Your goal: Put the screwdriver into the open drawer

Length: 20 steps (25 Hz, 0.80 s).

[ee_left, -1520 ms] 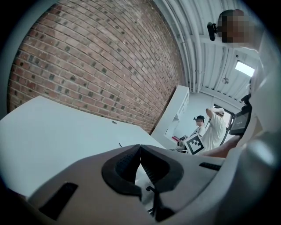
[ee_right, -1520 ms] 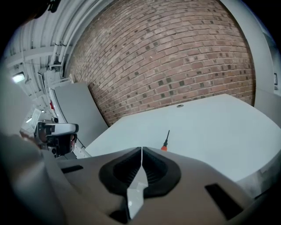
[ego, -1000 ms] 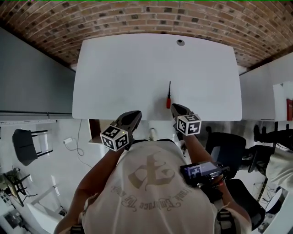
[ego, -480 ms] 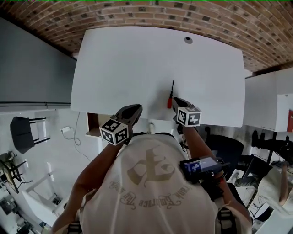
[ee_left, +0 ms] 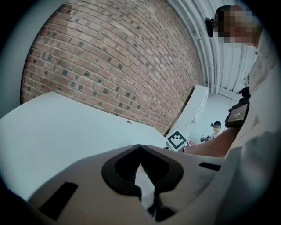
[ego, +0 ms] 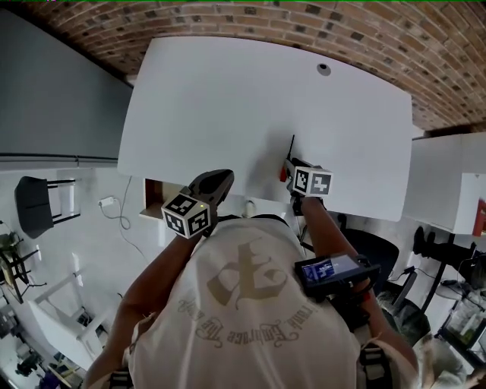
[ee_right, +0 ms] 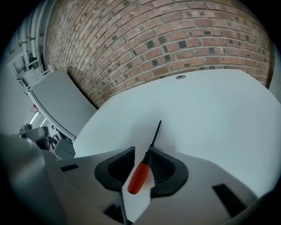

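Observation:
A screwdriver [ego: 288,156] with a red handle and a thin black shaft lies on the white table [ego: 228,99] near its front edge. My right gripper [ego: 291,164] is lowered over the handle. In the right gripper view its jaws have just been opening and stand open around the red handle [ee_right: 139,176], while the shaft [ee_right: 154,134] points away past the right gripper [ee_right: 141,151]. My left gripper [ego: 216,181] hovers at the table's front edge, shut and empty, its tips meeting [ee_left: 140,146]. Under the table's front left, the drawer [ego: 152,199] shows a brown inside.
A round cable hole [ego: 324,69] sits at the table's far side, with a brick wall [ego: 228,15] behind. A white cabinet [ego: 448,178] stands to the right, a black chair [ego: 42,205] to the left. A small screen device [ego: 334,271] is strapped to the right forearm.
The right gripper has come down and forward onto the screwdriver's handle, which now lies between its jaws. The left gripper has hardly shifted. The head view has tilted, showing more of the table.

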Each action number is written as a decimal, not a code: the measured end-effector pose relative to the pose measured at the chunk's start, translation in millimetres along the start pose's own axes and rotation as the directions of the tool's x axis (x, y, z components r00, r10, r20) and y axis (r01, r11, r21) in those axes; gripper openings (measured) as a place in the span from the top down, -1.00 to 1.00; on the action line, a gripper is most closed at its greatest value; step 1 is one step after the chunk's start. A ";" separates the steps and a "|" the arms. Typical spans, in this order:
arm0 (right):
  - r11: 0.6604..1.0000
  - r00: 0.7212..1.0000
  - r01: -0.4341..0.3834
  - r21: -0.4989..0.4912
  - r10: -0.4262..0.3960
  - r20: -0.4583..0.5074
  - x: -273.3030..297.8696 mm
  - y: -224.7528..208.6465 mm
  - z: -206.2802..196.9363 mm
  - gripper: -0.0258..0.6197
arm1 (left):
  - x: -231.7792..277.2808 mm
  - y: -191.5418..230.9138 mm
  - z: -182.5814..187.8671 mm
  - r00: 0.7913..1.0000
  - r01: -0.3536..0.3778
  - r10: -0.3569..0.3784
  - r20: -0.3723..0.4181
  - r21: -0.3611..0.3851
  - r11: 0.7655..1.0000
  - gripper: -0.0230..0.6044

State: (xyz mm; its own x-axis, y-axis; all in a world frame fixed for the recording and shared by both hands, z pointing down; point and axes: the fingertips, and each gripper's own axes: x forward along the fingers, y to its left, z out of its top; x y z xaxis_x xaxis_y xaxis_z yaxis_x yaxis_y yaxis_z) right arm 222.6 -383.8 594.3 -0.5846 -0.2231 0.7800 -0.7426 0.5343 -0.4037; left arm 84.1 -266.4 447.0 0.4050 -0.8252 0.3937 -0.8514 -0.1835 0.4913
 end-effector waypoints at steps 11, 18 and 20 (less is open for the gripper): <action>0.992 0.989 0.123 -0.032 -0.125 -0.079 25.9 -14.8 3.8 0.50 | -19.6 7.7 1.1 0.997 -0.073 0.073 0.028 -0.012 0.997 0.86; 0.979 0.975 0.182 -0.091 -0.191 -0.113 29.4 -15.3 0.8 0.50 | -41.0 16.5 7.1 0.987 -0.140 0.141 0.080 -0.015 0.990 0.86; 0.977 0.970 0.197 -0.086 -0.207 -0.129 29.7 -15.3 0.4 0.50 | -49.0 19.3 9.0 0.982 -0.159 0.160 0.096 -0.020 0.987 0.86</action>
State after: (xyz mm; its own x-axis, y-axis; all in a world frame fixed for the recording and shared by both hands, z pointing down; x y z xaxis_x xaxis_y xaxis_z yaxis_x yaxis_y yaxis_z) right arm 216.4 -399.0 623.5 -0.3708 -0.2221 0.9017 -0.8123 0.5482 -0.1991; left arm 44.8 -234.4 430.2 0.2297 -0.8915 0.3905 -0.8981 -0.0396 0.4380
